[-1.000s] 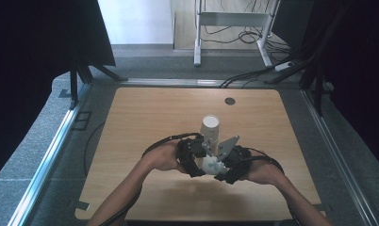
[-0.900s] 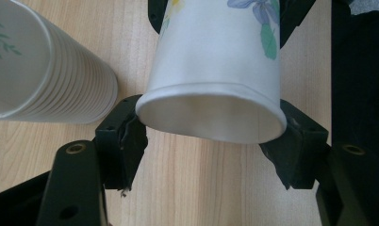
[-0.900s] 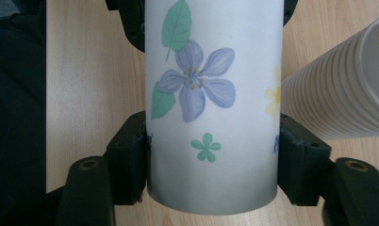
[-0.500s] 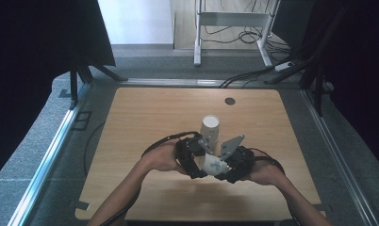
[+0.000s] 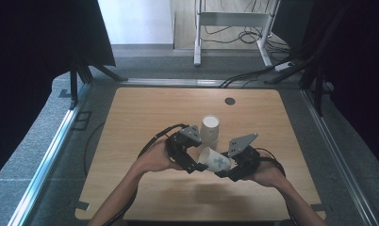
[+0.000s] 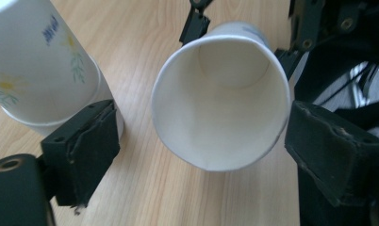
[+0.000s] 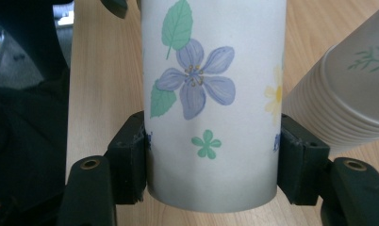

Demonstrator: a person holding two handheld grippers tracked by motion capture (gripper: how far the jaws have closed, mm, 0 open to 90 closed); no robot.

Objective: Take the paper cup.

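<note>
You had drawn the paper cup [image 5: 215,160] clear of the stack of cups [image 5: 210,128], near centre; right gripper [image 5: 231,170] clamped its base, left gripper [image 5: 193,165] jaws apart around its mouth.

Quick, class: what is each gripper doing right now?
Left gripper: open, fingers either side of the loose paper cup's rim.
Right gripper: closed, holding that cup.

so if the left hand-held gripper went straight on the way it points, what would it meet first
Probably the open rim of the white flowered paper cup, which lies on its side facing the left hand-held gripper between its open jaws. The right hand-held gripper holds that cup near its base. Depth is unclear.
</note>
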